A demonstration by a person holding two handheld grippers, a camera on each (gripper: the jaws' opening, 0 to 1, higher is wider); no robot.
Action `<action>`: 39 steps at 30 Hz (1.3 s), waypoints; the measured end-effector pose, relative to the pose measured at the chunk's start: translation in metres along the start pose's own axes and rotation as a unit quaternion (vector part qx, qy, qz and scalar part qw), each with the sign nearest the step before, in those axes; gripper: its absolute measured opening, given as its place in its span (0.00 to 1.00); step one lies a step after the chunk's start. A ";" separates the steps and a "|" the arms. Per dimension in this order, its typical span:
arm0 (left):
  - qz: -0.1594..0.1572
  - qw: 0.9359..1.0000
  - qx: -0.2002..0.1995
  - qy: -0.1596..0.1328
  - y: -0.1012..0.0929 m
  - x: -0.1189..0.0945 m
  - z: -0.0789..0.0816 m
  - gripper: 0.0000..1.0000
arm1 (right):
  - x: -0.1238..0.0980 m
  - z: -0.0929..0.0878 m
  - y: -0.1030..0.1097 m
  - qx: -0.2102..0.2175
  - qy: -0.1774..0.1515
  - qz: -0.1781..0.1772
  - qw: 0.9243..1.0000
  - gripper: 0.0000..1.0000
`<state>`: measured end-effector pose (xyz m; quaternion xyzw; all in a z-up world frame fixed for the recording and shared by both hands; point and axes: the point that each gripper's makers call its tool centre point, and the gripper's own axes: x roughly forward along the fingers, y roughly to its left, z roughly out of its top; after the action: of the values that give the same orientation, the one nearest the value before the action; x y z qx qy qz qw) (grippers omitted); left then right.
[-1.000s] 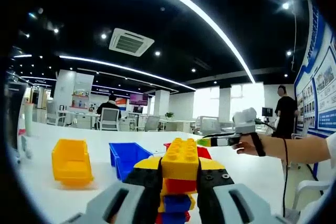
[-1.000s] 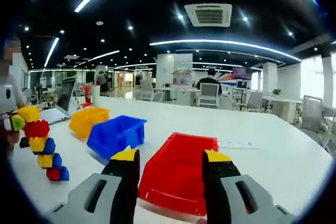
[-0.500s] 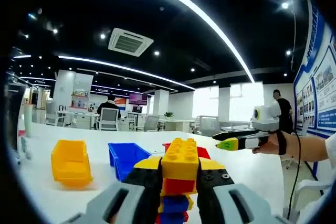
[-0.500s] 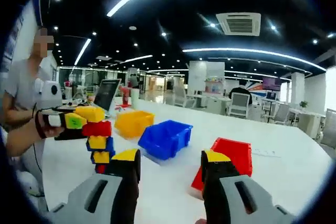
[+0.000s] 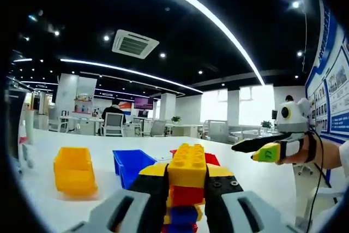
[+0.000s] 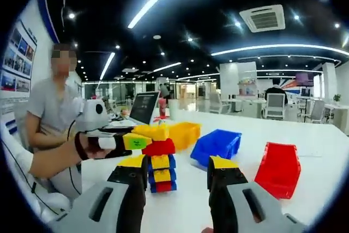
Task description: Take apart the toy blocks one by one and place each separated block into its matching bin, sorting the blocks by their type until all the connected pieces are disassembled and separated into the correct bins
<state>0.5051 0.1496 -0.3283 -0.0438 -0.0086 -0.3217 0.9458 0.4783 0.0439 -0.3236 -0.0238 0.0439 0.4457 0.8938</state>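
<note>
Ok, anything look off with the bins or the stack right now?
The red bin sits tipped, opening facing sideways. The yellow bin and blue bin look normal. The block stack is intact in the left gripper.

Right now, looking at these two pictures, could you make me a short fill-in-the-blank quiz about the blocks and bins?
1. The top block of the block stack held in the left gripper is ____.
2. On the white table, the bin standing between the yellow bin and the red bin is ____.
3. The right gripper holds nothing, and its jaws stand ____.

Missing words: yellow; blue; open
</note>
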 end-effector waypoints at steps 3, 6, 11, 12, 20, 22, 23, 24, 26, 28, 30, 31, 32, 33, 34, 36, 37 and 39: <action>0.012 1.000 -0.002 0.004 0.015 0.001 0.004 0.26 | -0.002 -0.005 0.003 0.000 0.006 0.003 1.000 0.44; 0.025 1.000 -0.004 0.005 0.033 0.002 0.007 0.26 | -0.006 -0.008 0.005 0.000 0.008 0.002 1.000 0.44; 0.078 0.997 -0.006 0.021 0.087 0.006 0.005 0.26 | -0.013 -0.007 0.009 -0.001 0.001 0.005 1.000 0.43; 0.088 0.996 -0.004 0.024 0.097 0.007 0.005 0.26 | -0.013 -0.007 0.009 0.000 0.000 0.006 1.000 0.43; 0.194 0.980 -0.009 0.050 0.187 0.012 -0.007 0.26 | -0.016 -0.015 0.020 0.008 -0.001 0.015 1.000 0.42; 0.203 0.978 -0.016 0.047 0.200 0.013 -0.008 0.26 | -0.018 -0.016 0.021 0.008 0.000 0.016 1.000 0.42; 0.209 0.977 -0.022 0.044 0.204 0.013 -0.007 0.26 | -0.018 -0.016 0.021 0.008 -0.001 0.016 1.000 0.42; 0.223 0.973 -0.026 0.045 0.213 0.011 -0.008 0.26 | -0.019 -0.016 0.021 0.009 -0.004 0.016 1.000 0.42; 0.244 0.968 -0.030 0.043 0.225 0.010 -0.010 0.26 | -0.019 -0.015 0.021 0.012 -0.008 0.015 1.000 0.41; 0.263 0.963 -0.029 0.049 0.236 0.010 -0.014 0.26 | -0.019 -0.016 0.021 0.014 -0.010 0.015 1.000 0.41; 0.274 0.960 -0.029 0.050 0.241 0.011 -0.016 0.26 | -0.018 -0.018 0.021 0.017 -0.009 0.015 1.000 0.41; 0.278 0.959 -0.029 0.048 0.243 0.012 -0.016 0.26 | -0.018 -0.019 0.021 0.017 -0.008 0.015 1.000 0.41; 0.283 0.958 -0.030 0.046 0.245 0.012 -0.016 0.26 | -0.018 -0.020 0.021 0.018 -0.007 0.015 1.000 0.41; 0.287 0.956 -0.031 0.044 0.247 0.012 -0.016 0.26 | -0.018 -0.020 0.021 0.018 -0.006 0.015 1.000 0.41; 0.292 0.955 -0.031 0.042 0.249 0.012 -0.016 0.26 | -0.017 -0.021 0.021 0.018 -0.005 0.015 1.000 0.41; 0.293 0.955 -0.030 0.047 0.251 0.015 -0.019 0.26 | -0.017 -0.021 0.020 0.019 -0.005 0.014 1.000 0.41; 0.295 0.954 -0.026 0.048 0.251 0.015 -0.019 0.26 | -0.017 -0.021 0.020 0.019 -0.006 0.014 1.000 0.41; 0.303 0.952 -0.019 0.047 0.254 0.014 -0.019 0.26 | -0.017 -0.021 0.019 0.019 -0.007 0.013 1.000 0.41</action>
<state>0.6708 0.3403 -0.3663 -0.0473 0.0553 -0.0223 0.9971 0.4514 0.0402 -0.3425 -0.0029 0.0467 0.4568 0.8883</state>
